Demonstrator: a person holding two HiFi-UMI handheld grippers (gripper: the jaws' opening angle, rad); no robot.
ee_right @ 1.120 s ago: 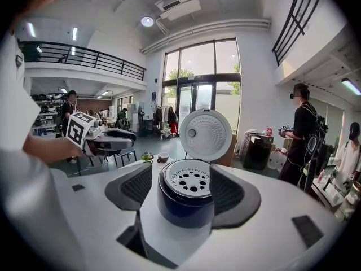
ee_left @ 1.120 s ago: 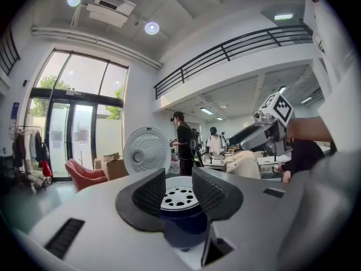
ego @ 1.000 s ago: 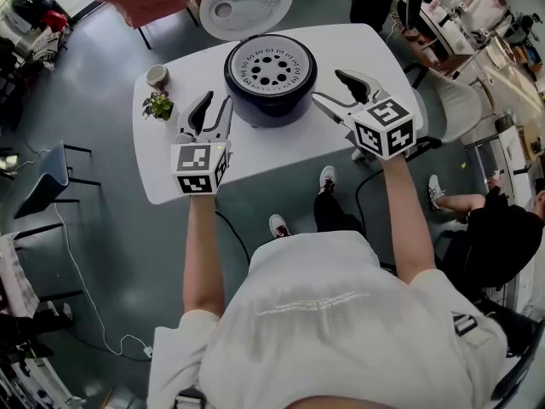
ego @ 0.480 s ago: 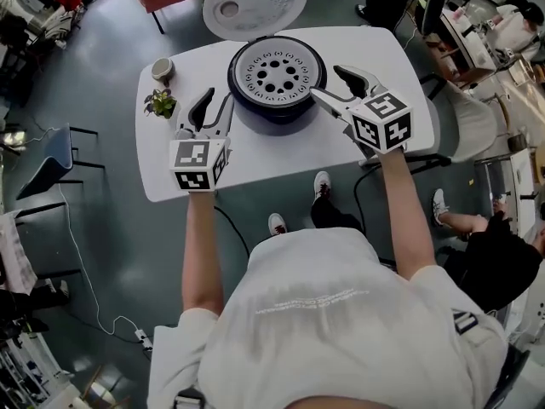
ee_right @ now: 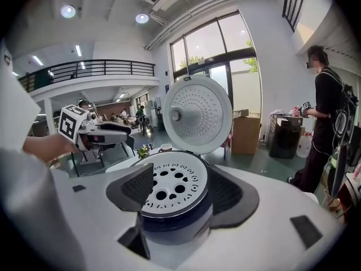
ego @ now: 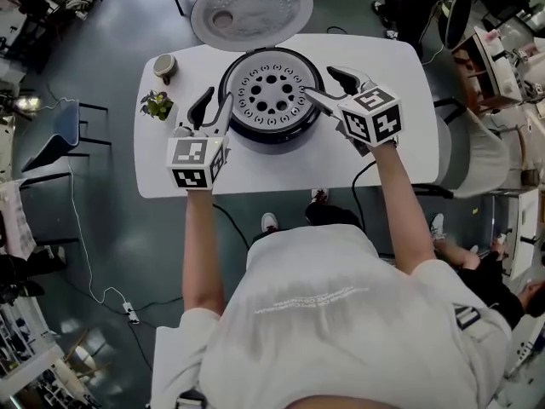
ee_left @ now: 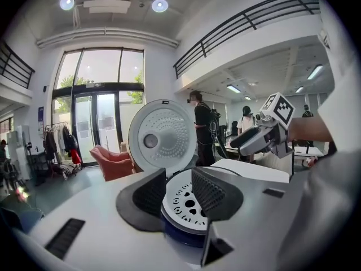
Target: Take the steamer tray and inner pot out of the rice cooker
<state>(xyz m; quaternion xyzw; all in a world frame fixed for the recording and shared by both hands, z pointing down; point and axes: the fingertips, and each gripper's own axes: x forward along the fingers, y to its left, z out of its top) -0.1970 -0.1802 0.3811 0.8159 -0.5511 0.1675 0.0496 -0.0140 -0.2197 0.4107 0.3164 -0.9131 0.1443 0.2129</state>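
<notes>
1. The white steamer tray (ego: pixel 271 92) sat on top of the open rice cooker (ego: pixel 272 135) on the table (ego: pixel 383 143).
2. The left gripper (ego: pixel 218 100) was beside the cooker, jaws apart, holding nothing.
3. The right gripper (ego: pixel 317 82) was at the tray's other side, jaws apart too.

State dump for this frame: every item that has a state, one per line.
Dark blue round rice cooker: open.
White round lid: swung up, fully open.
White perforated steamer tray: seated in the cooker, not lifted.
Left tongs: open, empty, beside the cooker.
Right tongs: open, empty, at the cooker's rim.
Small green potted plant: upright.
Small round cup: upright.
</notes>
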